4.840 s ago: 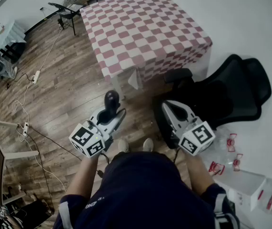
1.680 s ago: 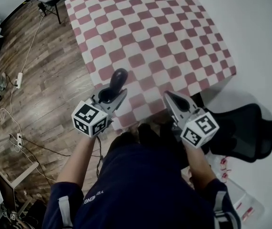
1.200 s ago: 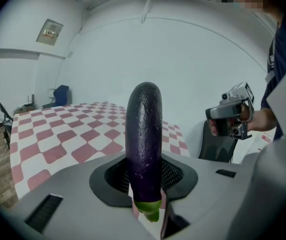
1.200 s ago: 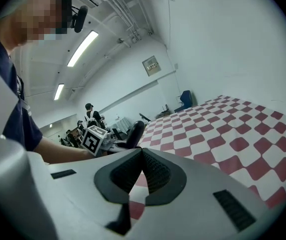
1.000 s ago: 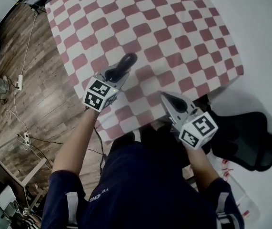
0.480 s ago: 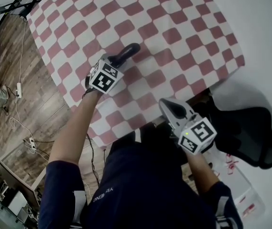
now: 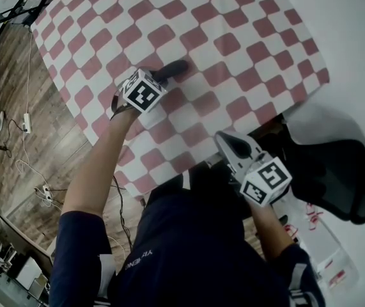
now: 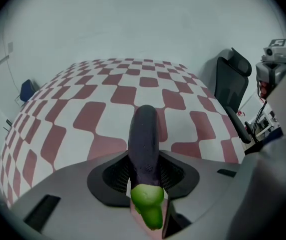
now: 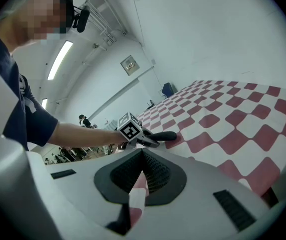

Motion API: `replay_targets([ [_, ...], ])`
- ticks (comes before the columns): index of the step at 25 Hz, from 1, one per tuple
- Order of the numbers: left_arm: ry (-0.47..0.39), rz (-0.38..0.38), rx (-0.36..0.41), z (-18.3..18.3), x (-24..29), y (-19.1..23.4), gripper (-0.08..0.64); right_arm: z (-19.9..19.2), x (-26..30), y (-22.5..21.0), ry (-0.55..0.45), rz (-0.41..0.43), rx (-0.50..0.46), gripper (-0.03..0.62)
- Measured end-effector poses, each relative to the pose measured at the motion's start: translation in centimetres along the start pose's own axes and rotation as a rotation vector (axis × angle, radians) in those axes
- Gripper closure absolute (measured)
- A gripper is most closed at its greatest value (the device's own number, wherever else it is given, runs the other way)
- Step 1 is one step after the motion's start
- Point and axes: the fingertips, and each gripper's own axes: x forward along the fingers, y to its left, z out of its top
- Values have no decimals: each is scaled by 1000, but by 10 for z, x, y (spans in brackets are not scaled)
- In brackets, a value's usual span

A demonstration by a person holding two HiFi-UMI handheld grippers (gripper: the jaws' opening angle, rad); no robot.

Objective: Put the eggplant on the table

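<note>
The dark purple eggplant (image 7: 171,70) with a green stem lies low over the red-and-white checked table (image 7: 246,18), its tip on the cloth. My left gripper (image 7: 159,77) points steeply down around it. In the left gripper view the eggplant (image 8: 144,134) runs straight out between the jaws, which are opening; thin slivers of cloth show beside the stem. My right gripper (image 7: 223,139) hovers at the table's near edge, shut and empty. Its own view shows the left gripper's marker cube (image 9: 129,130) and the eggplant (image 9: 166,135) on the table (image 9: 243,109).
A black office chair (image 7: 335,171) stands to the right of the table, also visible in the left gripper view as the chair (image 8: 231,86). Wooden floor with cables (image 7: 16,126) lies to the left. White bags with red marks (image 7: 323,248) sit at lower right.
The left gripper has carried the eggplant forward over the table and down onto the cloth, tilting steeply. The right gripper has shifted slightly and stays at the table edge.
</note>
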Motion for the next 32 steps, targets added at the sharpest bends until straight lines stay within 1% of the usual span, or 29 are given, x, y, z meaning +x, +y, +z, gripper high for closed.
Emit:
replay_targets([
  [6, 23, -19, 6, -3, 3, -3, 356, -2, -1, 3, -4, 3, 7, 581],
  [10, 19, -12, 4, -6, -1, -3, 344, -2, -2, 5, -8, 2, 2, 581],
  [14, -3, -6, 6, -6, -10, -6, 339, -3, -3, 9, -3, 3, -5, 581],
  [17, -41, 11, 4, -7, -25, -8, 339, 0, -2, 15, -11, 5, -15, 581],
  [20, -108, 58, -3, -11, -46, -6, 339, 3, 4, 25, -23, 14, -30, 581],
  [23, -200, 92, -33, -18, -75, -11, 342, 5, 8, 39, -27, 25, -52, 581],
  [28, -404, 111, -102, -31, -145, -37, 442, 15, 8, 64, -58, 32, -96, 581],
  [30, -478, 112, -126, -40, -172, -52, 463, 17, 6, 75, -62, 28, -111, 581],
  [32, -532, 109, -151, -51, -195, -66, 473, 20, 5, 87, -73, 24, -127, 581],
])
